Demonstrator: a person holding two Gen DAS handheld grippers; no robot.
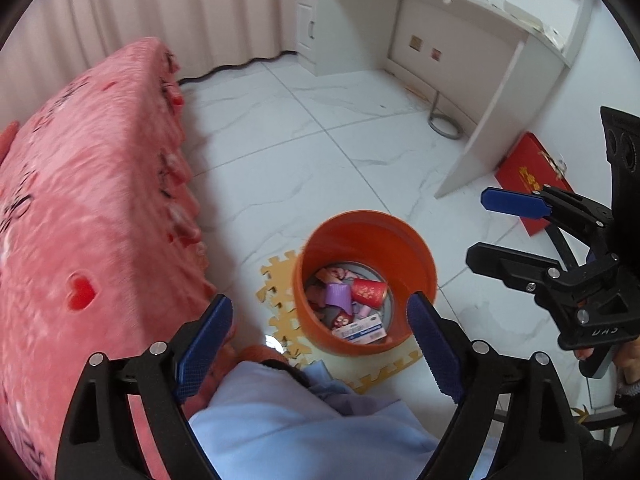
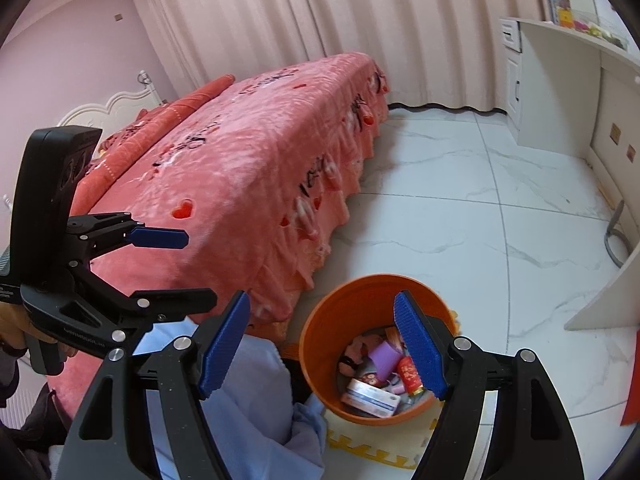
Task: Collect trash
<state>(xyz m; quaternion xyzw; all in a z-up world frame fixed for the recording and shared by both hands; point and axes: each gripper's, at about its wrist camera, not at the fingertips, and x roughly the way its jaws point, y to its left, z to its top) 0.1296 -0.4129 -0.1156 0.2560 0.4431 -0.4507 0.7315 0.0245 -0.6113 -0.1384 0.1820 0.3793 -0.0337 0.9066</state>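
An orange bin (image 1: pixel 416 256) stands on the floor beside the bed, on a yellow foam mat (image 1: pixel 276 276). It also shows in the right wrist view (image 2: pixel 320 340). Inside lie several pieces of trash: a purple piece (image 1: pixel 338 294), a red packet (image 1: pixel 368 291) and a white box (image 1: pixel 362 330). My left gripper (image 1: pixel 320 344) is open and empty above the bin. My right gripper (image 2: pixel 322 346) is open and empty above it too, and shows at the right of the left wrist view (image 1: pixel 476 232). The left gripper shows at the left of the right wrist view (image 2: pixel 200 268).
A bed with a pink blanket (image 2: pixel 240 168) lies left of the bin. A white desk (image 1: pixel 460 40) stands at the far wall, with a red bag (image 1: pixel 528 176) on the floor beside it. Light blue cloth (image 1: pixel 288 420) lies below the grippers. White tiled floor (image 1: pixel 320 152) surrounds the bin.
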